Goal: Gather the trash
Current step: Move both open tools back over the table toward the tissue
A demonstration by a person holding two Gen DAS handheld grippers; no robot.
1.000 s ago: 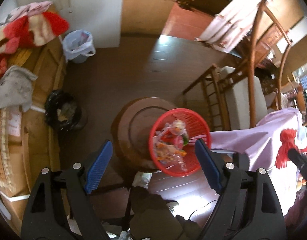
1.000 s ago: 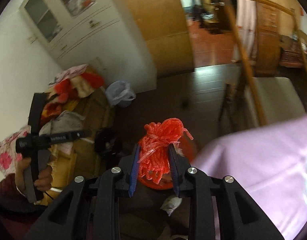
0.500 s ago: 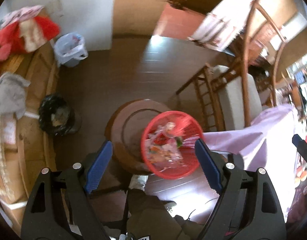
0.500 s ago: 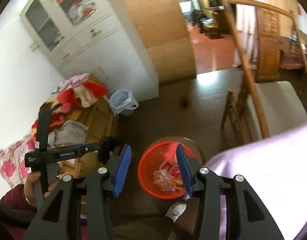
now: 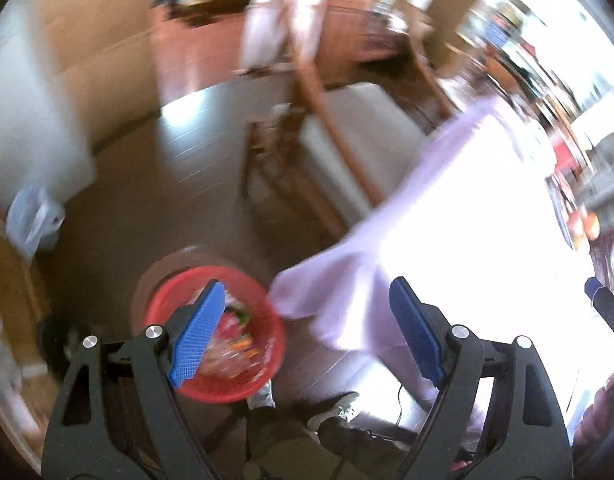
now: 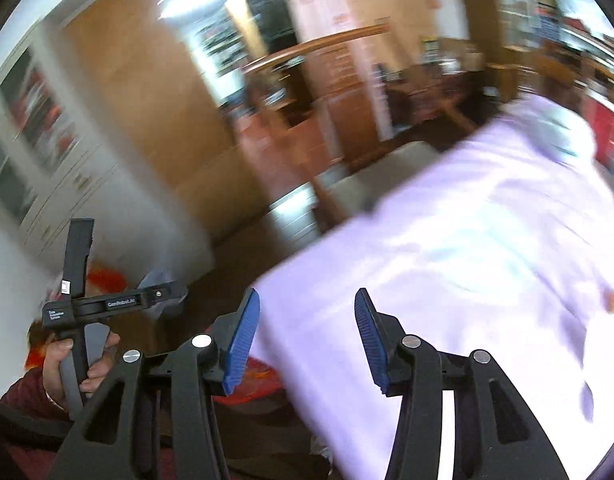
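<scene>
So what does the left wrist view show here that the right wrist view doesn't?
Only the left wrist view shows the inside of the red basket, with wrappers in it, standing on a round wooden stool, plus a shoe on the floor. Only the right wrist view shows the left hand gripping its handle, and a white cabinet. Both show the lilac tablecloth and empty blue fingers: the left gripper wide open, the right gripper opening.

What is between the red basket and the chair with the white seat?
Mostly bare dark floor, and the drooping corner of the purple tablecloth beside the red basket, below the chair. The left wrist view shows it.
</scene>
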